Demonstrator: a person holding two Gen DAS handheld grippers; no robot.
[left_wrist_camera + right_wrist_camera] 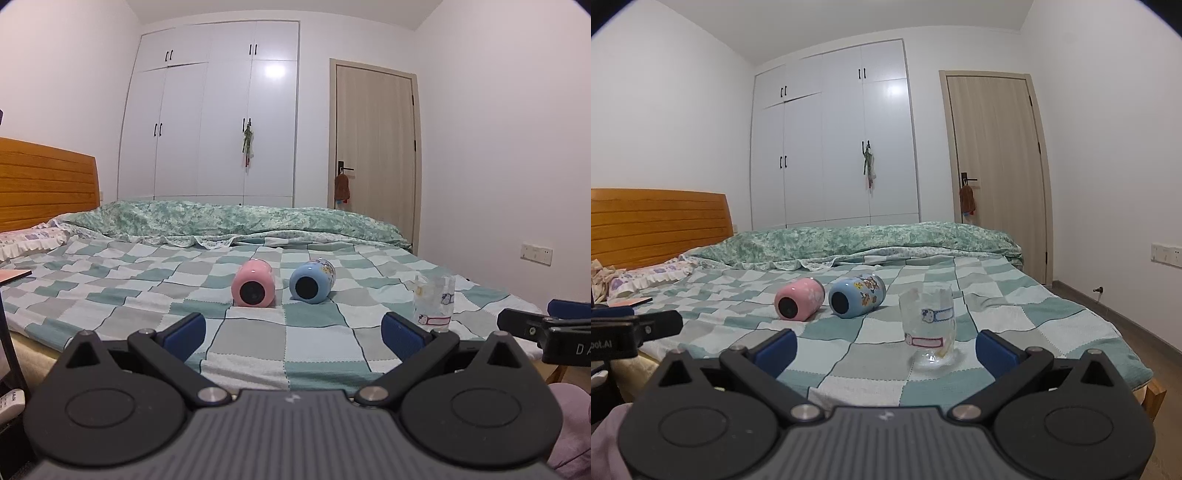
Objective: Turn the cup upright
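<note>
A pink cup [254, 283] [799, 299] and a blue cartoon-printed cup [311, 282] [856, 297] lie on their sides on the checkered bedspread [258, 343], side by side, with dark round ends facing me. A clear glass with stickers [434, 302] [929, 326] stands upright to their right. My left gripper [293, 332] is open and empty, short of the pink and blue cups. My right gripper [886, 349] is open and empty, just in front of the glass. Each gripper shows at the edge of the other's view [546, 330] [635, 328].
A rolled green quilt [236, 221] lies across the far side of the bed. A wooden headboard [44, 184] and pillow are at the left. A white wardrobe [210, 122] and a door [375, 147] stand behind. The bed's near edge is right below the grippers.
</note>
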